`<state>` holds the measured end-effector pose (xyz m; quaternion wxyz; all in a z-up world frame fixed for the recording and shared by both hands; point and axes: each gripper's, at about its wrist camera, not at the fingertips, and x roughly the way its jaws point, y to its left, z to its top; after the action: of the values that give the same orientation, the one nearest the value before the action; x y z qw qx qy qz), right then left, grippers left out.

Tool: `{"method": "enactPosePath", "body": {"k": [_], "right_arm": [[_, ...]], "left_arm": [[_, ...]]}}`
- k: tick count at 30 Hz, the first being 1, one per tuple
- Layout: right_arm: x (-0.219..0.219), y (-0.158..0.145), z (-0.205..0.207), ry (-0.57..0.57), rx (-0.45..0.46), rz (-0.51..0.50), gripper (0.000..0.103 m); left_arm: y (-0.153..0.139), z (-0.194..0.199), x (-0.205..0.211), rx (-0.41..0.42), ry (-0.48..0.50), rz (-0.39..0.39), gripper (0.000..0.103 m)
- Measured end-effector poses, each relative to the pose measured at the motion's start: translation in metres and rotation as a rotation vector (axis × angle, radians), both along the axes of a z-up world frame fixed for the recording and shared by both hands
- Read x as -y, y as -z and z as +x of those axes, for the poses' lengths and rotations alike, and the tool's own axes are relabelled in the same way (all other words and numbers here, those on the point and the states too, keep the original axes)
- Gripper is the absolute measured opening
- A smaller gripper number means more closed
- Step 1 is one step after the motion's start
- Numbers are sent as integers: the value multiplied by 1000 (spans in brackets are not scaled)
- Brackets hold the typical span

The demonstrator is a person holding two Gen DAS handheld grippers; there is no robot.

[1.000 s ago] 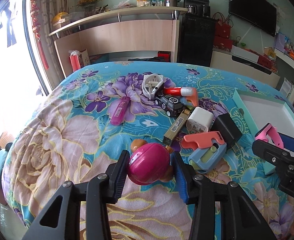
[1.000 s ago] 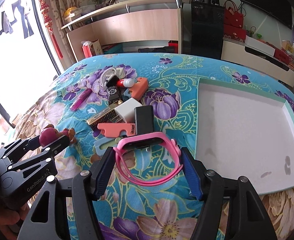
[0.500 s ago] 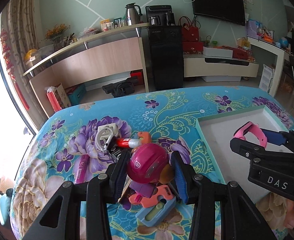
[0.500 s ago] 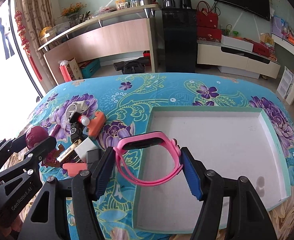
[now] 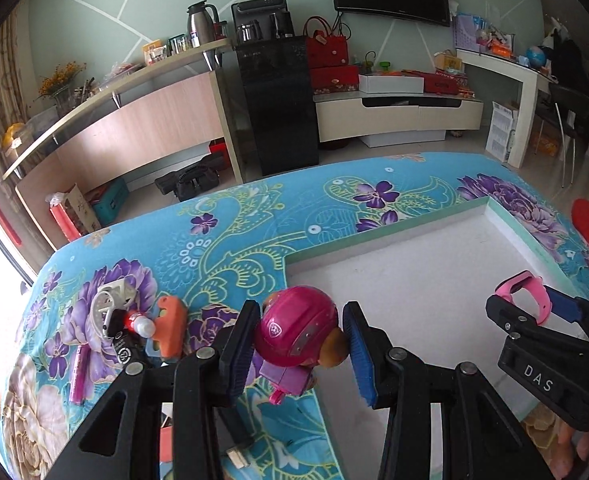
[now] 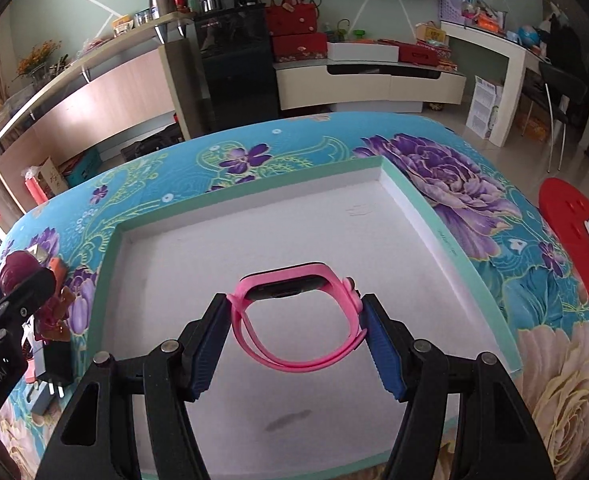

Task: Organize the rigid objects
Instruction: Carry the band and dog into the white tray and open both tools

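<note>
Left wrist view: our left gripper (image 5: 300, 346) squeezes the hard, round toy (image 5: 296, 332); it may slip. Our right gripper (image 6: 296, 326) pinches the bendy watch (image 6: 298, 320) by its sides.

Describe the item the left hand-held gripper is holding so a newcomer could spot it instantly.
Find the white tray with the mint-green rim on the floral blue cloth. At its near left corner, the left hand-held gripper clamps a toy figure. Its glossy magenta helmet with a badge sets it apart from the pink watch held at right.
</note>
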<state>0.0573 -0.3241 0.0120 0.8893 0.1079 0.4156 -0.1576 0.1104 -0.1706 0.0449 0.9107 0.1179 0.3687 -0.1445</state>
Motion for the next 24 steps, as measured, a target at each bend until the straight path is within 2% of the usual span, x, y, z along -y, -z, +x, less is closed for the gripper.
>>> {"method": "enactPosePath", "body": {"k": [9, 19, 22, 24], "right_arm": [[47, 9, -14, 151, -32, -4, 68], [55, 22, -13, 152, -87, 8, 70], [54, 23, -12, 155, -94, 3, 70], [54, 23, -12, 156, -100, -4, 70]], "left_arm": [[22, 5, 53, -39, 61, 30, 46], [43, 3, 69, -97, 79, 40, 46], [45, 3, 67, -111, 67, 37, 53], [45, 3, 62, -123, 54, 21, 66]]}}
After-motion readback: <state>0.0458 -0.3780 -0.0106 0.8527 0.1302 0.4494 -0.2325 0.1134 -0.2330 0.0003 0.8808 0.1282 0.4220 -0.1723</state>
